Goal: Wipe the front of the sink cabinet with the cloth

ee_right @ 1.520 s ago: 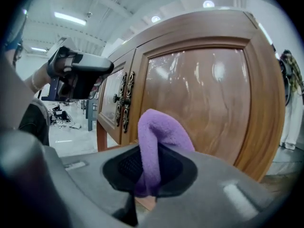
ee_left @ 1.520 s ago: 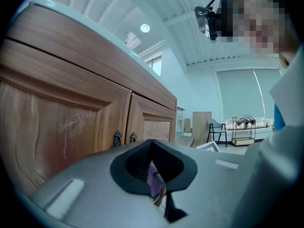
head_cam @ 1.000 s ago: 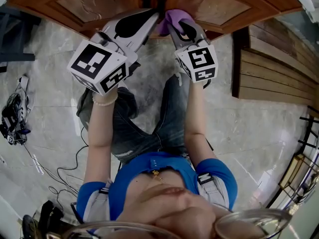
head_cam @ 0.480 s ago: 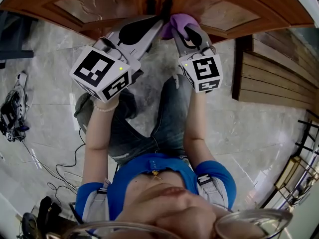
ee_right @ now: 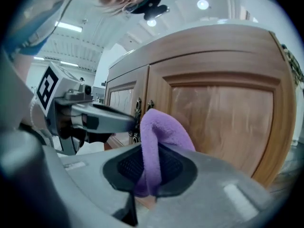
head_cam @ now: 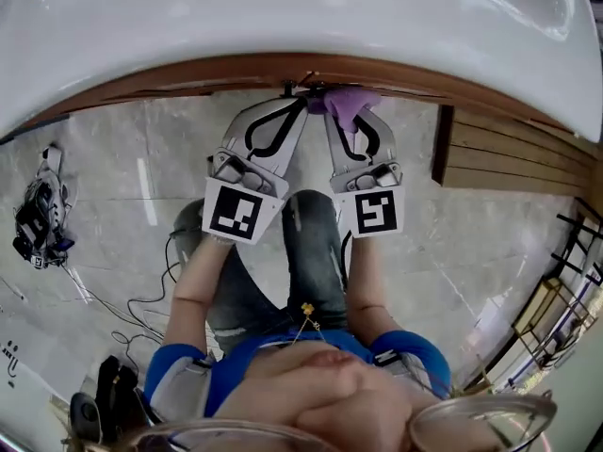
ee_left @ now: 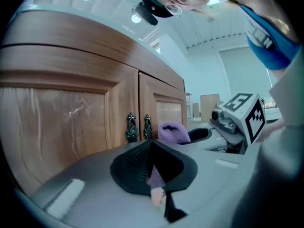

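The purple cloth point(head_cam: 347, 104) point(ee_right: 159, 137) is folded over my right gripper's point(head_cam: 341, 113) jaws, which are shut on it, and it presses against the wooden sink cabinet point(head_cam: 188, 75) point(ee_right: 223, 108) by the two dark door handles point(ee_right: 137, 109). In the head view the white sink top point(head_cam: 283, 17) hides most of the cabinet front. My left gripper point(head_cam: 300, 104) is shut, its tips close to the handles point(ee_left: 131, 127) just left of the cloth point(ee_left: 173, 132). A thin purple sliver shows in the slit between its jaws.
The person's jeans-clad legs point(head_cam: 311, 243) stand right below the grippers on the marble floor. A slatted wooden platform point(head_cam: 513, 158) lies to the right, a metal rack point(head_cam: 565, 318) at the far right. Cables and a device point(head_cam: 38, 215) lie on the floor at left.
The head view has risen over the white sink top, which now covers the door panels. Both grippers with the cloth stay at the cabinet front by the handles, closer together.
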A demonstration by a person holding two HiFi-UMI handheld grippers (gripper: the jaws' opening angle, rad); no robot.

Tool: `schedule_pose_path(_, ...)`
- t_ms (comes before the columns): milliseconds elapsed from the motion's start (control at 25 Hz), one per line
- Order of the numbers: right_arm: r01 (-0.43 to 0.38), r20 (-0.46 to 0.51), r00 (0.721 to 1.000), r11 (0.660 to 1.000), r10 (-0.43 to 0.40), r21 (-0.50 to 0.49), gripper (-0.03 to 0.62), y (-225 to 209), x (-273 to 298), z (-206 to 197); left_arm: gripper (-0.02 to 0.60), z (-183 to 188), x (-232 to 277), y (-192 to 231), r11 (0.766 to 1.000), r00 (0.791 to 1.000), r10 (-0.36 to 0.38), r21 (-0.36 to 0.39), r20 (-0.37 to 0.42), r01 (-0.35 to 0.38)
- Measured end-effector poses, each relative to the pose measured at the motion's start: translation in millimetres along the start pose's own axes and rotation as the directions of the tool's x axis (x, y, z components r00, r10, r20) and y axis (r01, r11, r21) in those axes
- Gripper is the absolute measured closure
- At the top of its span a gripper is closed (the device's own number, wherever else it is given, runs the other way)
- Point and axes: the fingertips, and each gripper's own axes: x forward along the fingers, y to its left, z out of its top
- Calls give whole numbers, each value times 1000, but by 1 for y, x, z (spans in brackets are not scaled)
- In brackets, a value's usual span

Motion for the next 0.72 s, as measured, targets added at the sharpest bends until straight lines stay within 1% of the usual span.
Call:
schedule_pose_path(80, 2, -82, 997, 1000, -3, -13, 540, 5, -7, 12, 581, 5, -7, 4, 996, 1000, 23, -86, -21, -25)
schedule_pose_path(120, 5, -103, 995, 1000, -6, -9, 540, 7, -11, 24, 581, 16, -13, 5, 992, 999, 32, -123, -22, -34)
schedule_pose_path(240, -1, -104, 995, 1000, 3, 14, 540, 14, -28, 80, 581, 67, -36, 10, 978, 997, 67, -197, -37, -73)
schedule_pose_path(320, -18, -91, 996, 1000, 20, 22, 540, 18, -42, 129, 581, 113, -51, 9, 976, 996, 75, -201, -41, -82)
schedule_pose_path(440, -33, -82, 996, 999, 34, 9, 540, 20, -72, 207, 581, 193, -73, -3, 988, 997, 66, -136, -39, -71)
schedule_pose_path(480, -34, -77, 996, 999, 34, 8, 540, 18, -86, 233, 581, 219, -80, -8, 989, 997, 66, -127, -38, -70)
schedule_pose_path(560, -27, -51, 998, 1000, 27, 9, 540, 10, -112, 285, 581, 272, -89, -18, 987, 997, 70, -142, -26, -73)
schedule_pose_path(720, -7, 44, 999, 1000, 9, -28, 540, -6, -170, 375, 581, 373, -107, -46, 984, 997, 69, -163, 19, -65)
